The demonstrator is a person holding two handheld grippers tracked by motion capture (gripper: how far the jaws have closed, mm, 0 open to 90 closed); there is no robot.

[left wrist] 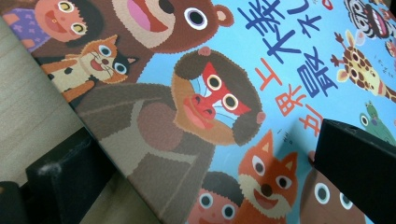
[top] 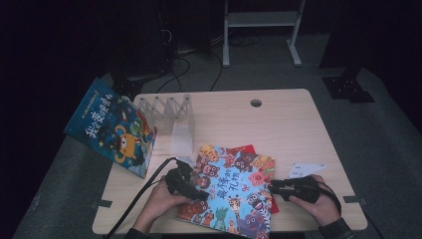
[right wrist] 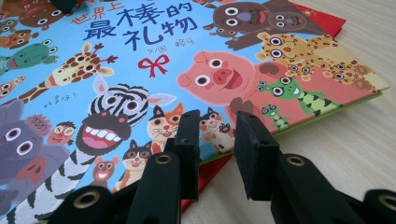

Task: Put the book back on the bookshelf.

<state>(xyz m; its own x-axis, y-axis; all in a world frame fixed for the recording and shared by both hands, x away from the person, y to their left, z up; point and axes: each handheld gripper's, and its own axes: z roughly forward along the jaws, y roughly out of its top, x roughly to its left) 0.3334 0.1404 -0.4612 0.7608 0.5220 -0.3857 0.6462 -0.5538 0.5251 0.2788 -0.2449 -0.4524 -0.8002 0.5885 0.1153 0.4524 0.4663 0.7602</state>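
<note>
Two books are stacked at the near edge of the tabletop (top: 278,124) in the high view: an animal picture bk (top: 234,191) w/ a blue cover on top, and a red bk (top: 249,148) under it, w/ its corner seen past the picture bk's far edge. The left tongs (top: 196,191) are set at the picture bk's left edge and the right tongs (top: 274,188) at its right edge, each held in a hand. A white card (top: 304,170) is seen just right of the picture bk. A clear rack (top: 171,117) stands beyond it to the far left, and a 2nd blue bk (top: 112,127) is leaned against that rack.

Left gripper view: the left tongs (left wrist: 201,144) are spread wide. One jaw is placed over the picture bk's (left wrist: 201,102) cover, the other off its edge by the tabletop (left wrist: 32,112); nothing is squeezed.

Right gripper view: the right tongs (right wrist: 217,116) are drawn close but a narrow gap is left, approx. at the picture bk's (right wrist: 140,70) near edge. No pad is seen pressed on it. The red bk (right wrist: 322,18) is seen beneath, at the far corner.
</note>
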